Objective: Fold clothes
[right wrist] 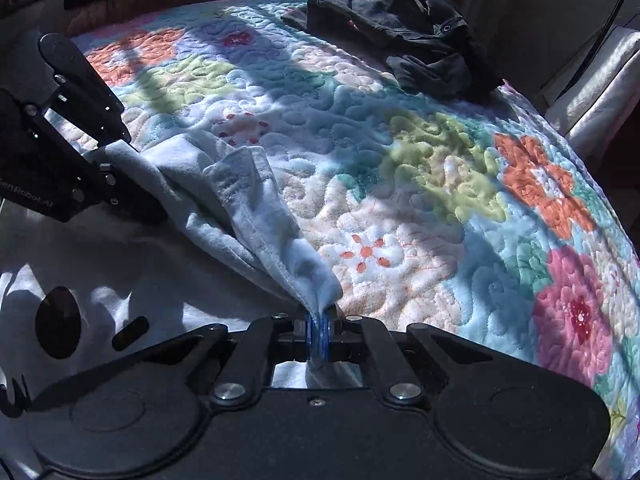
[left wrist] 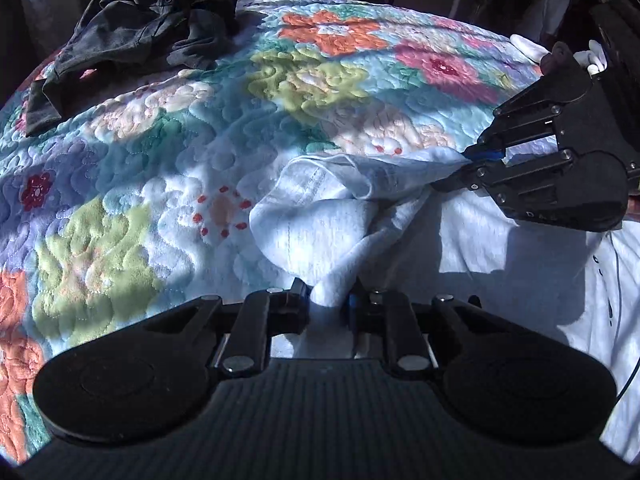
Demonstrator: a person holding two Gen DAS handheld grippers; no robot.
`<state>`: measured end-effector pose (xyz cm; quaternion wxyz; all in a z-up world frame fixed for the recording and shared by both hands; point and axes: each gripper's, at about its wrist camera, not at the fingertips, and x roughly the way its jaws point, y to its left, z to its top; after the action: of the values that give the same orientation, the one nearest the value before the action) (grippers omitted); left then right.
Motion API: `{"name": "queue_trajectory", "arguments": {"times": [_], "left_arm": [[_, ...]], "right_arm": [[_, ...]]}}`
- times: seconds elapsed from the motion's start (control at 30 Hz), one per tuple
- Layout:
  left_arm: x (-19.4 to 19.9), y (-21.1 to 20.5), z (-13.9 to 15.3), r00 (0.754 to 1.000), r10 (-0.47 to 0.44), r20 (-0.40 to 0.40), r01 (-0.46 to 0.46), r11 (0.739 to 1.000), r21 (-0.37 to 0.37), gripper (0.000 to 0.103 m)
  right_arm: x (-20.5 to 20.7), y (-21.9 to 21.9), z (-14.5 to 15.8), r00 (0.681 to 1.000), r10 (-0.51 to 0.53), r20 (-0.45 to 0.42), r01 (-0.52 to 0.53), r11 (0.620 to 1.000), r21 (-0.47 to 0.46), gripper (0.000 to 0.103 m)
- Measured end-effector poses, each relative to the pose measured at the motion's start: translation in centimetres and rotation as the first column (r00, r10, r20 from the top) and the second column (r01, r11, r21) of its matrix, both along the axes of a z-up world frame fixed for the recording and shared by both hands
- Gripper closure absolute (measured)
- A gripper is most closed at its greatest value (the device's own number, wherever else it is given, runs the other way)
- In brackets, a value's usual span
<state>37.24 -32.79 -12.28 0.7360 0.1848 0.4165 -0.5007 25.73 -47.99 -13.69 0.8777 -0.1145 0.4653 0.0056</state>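
Note:
A white garment (left wrist: 332, 216) (right wrist: 240, 200) with dark printed marks lies on a flowered quilt. In the left wrist view my left gripper (left wrist: 330, 300) is shut on a bunched fold of its cloth, which rises between the two fingers. The right gripper (left wrist: 476, 160) reaches in from the right and pinches the same hem further along. In the right wrist view my right gripper (right wrist: 319, 332) is shut on a thin edge of the white cloth between its blue pads (right wrist: 312, 336). The left gripper (right wrist: 116, 144) holds the fabric at the left, and the hem stretches between the two.
The flowered quilt (left wrist: 160, 152) (right wrist: 440, 184) covers the whole bed. A crumpled dark garment (left wrist: 132, 40) (right wrist: 416, 44) lies near the far edge. Pale curtains or hanging fabric stand beyond the bed (right wrist: 600, 80).

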Motion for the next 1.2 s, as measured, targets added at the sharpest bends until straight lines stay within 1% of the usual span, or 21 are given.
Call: {"name": "queue_trajectory", "arguments": {"times": [0.07, 0.17, 0.27, 0.33, 0.4, 0.43, 0.47, 0.5, 0.53, 0.57, 0.6, 0.63, 0.67, 0.73, 0.8, 0.87, 0.93, 1.0, 1.03, 1.1, 1.2], "left_arm": [[1.4, -0.2, 1.2, 0.999, 0.050, 0.015, -0.050, 0.998, -0.034, 0.086], [2.9, -1.4, 2.3, 0.996, 0.072, 0.044, -0.072, 0.997, -0.008, 0.086], [3.1, -2.3, 3.1, 0.991, 0.066, 0.113, -0.067, 0.998, 0.001, 0.086], [3.0, -2.9, 3.6, 0.980, 0.079, 0.184, -0.081, 0.997, 0.004, 0.086], [3.9, -3.4, 3.4, 0.974, 0.118, 0.194, -0.125, 0.992, 0.021, 0.086], [4.6, -3.4, 3.0, 0.972, 0.149, 0.184, -0.159, 0.986, 0.043, 0.079], [5.2, -3.5, 2.5, 0.968, 0.180, 0.174, -0.193, 0.979, 0.066, 0.064], [5.9, -3.6, 2.0, 0.964, 0.211, 0.164, -0.227, 0.970, 0.088, 0.057], [6.2, -3.4, 1.8, 0.953, 0.245, 0.179, -0.268, 0.957, 0.115, 0.055], [5.8, -2.7, 2.0, 0.929, 0.285, 0.236, -0.320, 0.939, 0.128, 0.057], [5.0, -1.5, 2.7, 0.902, 0.305, 0.305, -0.347, 0.933, 0.093, 0.057], [4.1, -0.3, 3.5, 0.893, 0.294, 0.342, -0.325, 0.945, 0.037, 0.055], [3.6, 0.7, 4.3, 0.903, 0.273, 0.333, -0.289, 0.957, -0.003, 0.052], [2.9, 2.6, 5.3, 0.928, 0.269, 0.256, -0.270, 0.962, -0.031, 0.050], [2.2, 4.8, 5.3, 0.935, 0.306, 0.178, -0.303, 0.952, -0.045, 0.049], [1.2, 7.4, 4.7, 0.929, 0.352, 0.112, -0.349, 0.936, -0.049, 0.045], [0.0, 10.7, 4.2, 0.900, 0.433, 0.050, -0.432, 0.901, -0.023, 0.045], [-1.4, 14.3, 4.2, 0.862, 0.508, 0.009, -0.507, 0.862, -0.015, 0.045], [-2.3, 16.3, 4.6, 0.850, 0.526, 0.010, -0.525, 0.850, -0.050, 0.042], [-3.9, 19.6, 4.8, 0.826, 0.564, -0.019, -0.563, 0.821, -0.093, 0.032], [-5.3, 22.9, 3.4, 0.790, 0.603, -0.112, -0.612, 0.788, -0.072, 0.031]], "right_arm": [[0.9, -0.6, 1.6, 0.995, -0.062, 0.072, 0.062, 0.998, 0.014, 0.098], [2.9, -1.2, 3.5, 0.986, -0.112, 0.126, 0.109, 0.993, 0.036, 0.099], [4.8, -1.5, 4.5, 0.973, -0.148, 0.176, 0.153, 0.988, -0.018, 0.100], [5.9, -2.6, 4.9, 0.954, -0.226, 0.195, 0.221, 0.974, 0.045, 0.100], [6.9, -3.1, 4.9, 0.944, -0.259, 0.204, 0.249, 0.966, 0.075, 0.100], [7.2, -3.3, 4.6, 0.942, -0.270, 0.201, 0.259, 0.963, 0.080, 0.100], [7.4, -3.7, 4.0, 0.938, -0.293, 0.188, 0.281, 0.956, 0.089, 0.100], [7.6, -4.0, 3.4, 0.933, -0.316, 0.174, 0.302, 0.948, 0.098, 0.099], [7.8, -4.3, 2.7, 0.927, -0.338, 0.161, 0.324, 0.940, 0.107, 0.098], [8.0, -4.6, 2.1, 0.921, -0.360, 0.147, 0.346, 0.931, 0.116, 0.090], [8.0, -4.9, 1.7, 0.911, -0.387, 0.142, 0.371, 0.920, 0.127, 0.071], [7.4, -5.2, 1.6, 0.893, -0.425, 0.151, 0.404, 0.903, 0.149, 0.065], [6.7, -5.4, 1.6, 0.877, -0.455, 0.153, 0.429, 0.886, 0.174, 0.065], [5.9, -5.3, 1.9, 0.869, -0.475, 0.139, 0.447, 0.873, 0.195, 0.065], [5.3, -4.7, 2.7, 0.874, -0.470, 0.124, 0.435, 0.870, 0.233, 0.065], [4.6, -3.7, 3.8, 0.882, -0.457, 0.119, 0.407, 0.864, 0.297, 0.065], [4.0, -2.5, 4.8, 0.892, -0.440, 0.101, 0.376, 0.849, 0.371, 0.064], [3.8, -1.1, 5.3, 0.921, -0.387, 0.045, 0.331, 0.838, 0.434, 0.064], [3.8, 0.1, 5.3, 0.942, -0.336, -0.001, 0.301, 0.843, 0.446, 0.064], [3.5, 3.2, 5.2, 0.974, -0.214, -0.069, 0.222, 0.867, 0.446, 0.064], [2.9, 7.2, 4.9, 0.990, -0.089, -0.113, 0.129, 0.896, 0.424, 0.064]]}}
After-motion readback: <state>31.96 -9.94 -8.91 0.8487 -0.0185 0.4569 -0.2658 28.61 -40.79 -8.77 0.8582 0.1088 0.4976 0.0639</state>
